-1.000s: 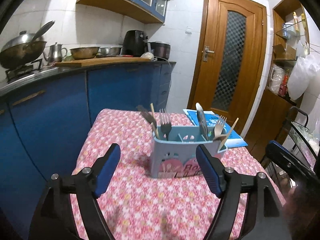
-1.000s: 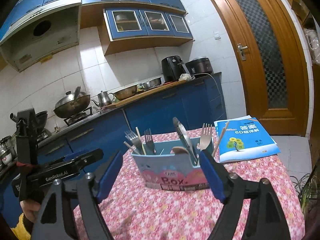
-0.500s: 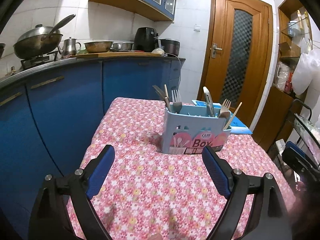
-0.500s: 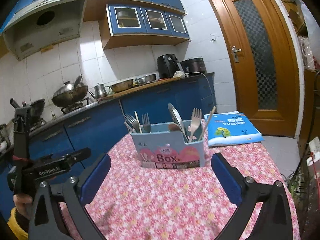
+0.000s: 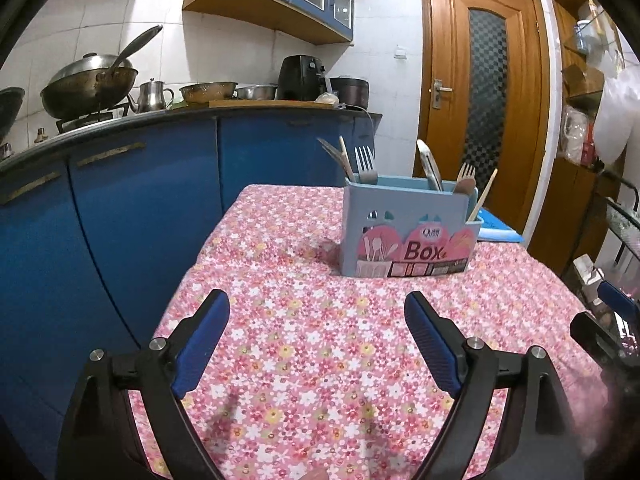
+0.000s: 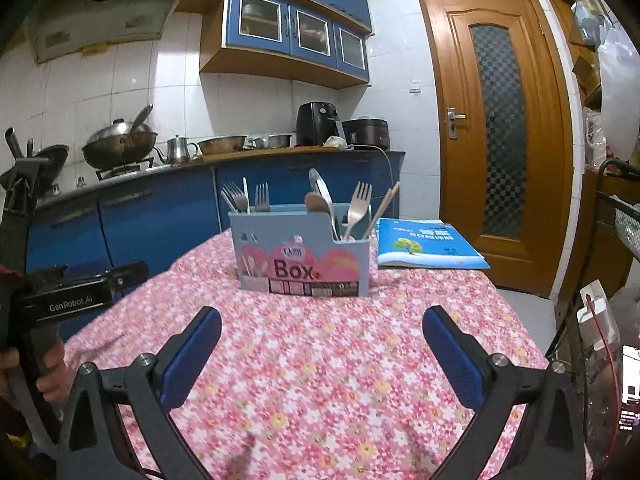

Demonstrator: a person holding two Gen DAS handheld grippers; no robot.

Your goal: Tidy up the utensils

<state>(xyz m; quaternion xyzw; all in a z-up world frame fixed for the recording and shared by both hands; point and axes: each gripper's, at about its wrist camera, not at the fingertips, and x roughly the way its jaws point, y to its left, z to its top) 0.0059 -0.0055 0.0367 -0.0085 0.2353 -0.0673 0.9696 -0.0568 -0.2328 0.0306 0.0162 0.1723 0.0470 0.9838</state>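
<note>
A pale blue utensil box [image 5: 408, 228] [image 6: 304, 252] marked "Box" stands upright on the pink flowered tablecloth [image 5: 320, 340] [image 6: 340, 360]. Forks [image 6: 356, 204], a spoon [image 6: 320, 188], a wooden spoon and chopsticks [image 6: 386, 204] stick up out of its compartments. My left gripper [image 5: 316, 320] is open above the cloth, well short of the box, with nothing between its blue pads. Equally empty, my right gripper [image 6: 322, 332] is open wide, also well short of the box. The left gripper's black body [image 6: 72, 300] shows at the left of the right wrist view, held by a hand.
A blue book [image 6: 424, 244] lies behind the box on the right. Blue kitchen cabinets [image 5: 140, 208] run along the table's left side, with a wok [image 5: 88, 84], kettle and bowls on the counter. A wooden door [image 6: 496, 140] stands behind. A wire rack [image 5: 624, 232] is at the right.
Both grippers have pulled back from the box and sunk toward the cloth; the box now looks smaller and farther. Both sets of jaws have spread wider.
</note>
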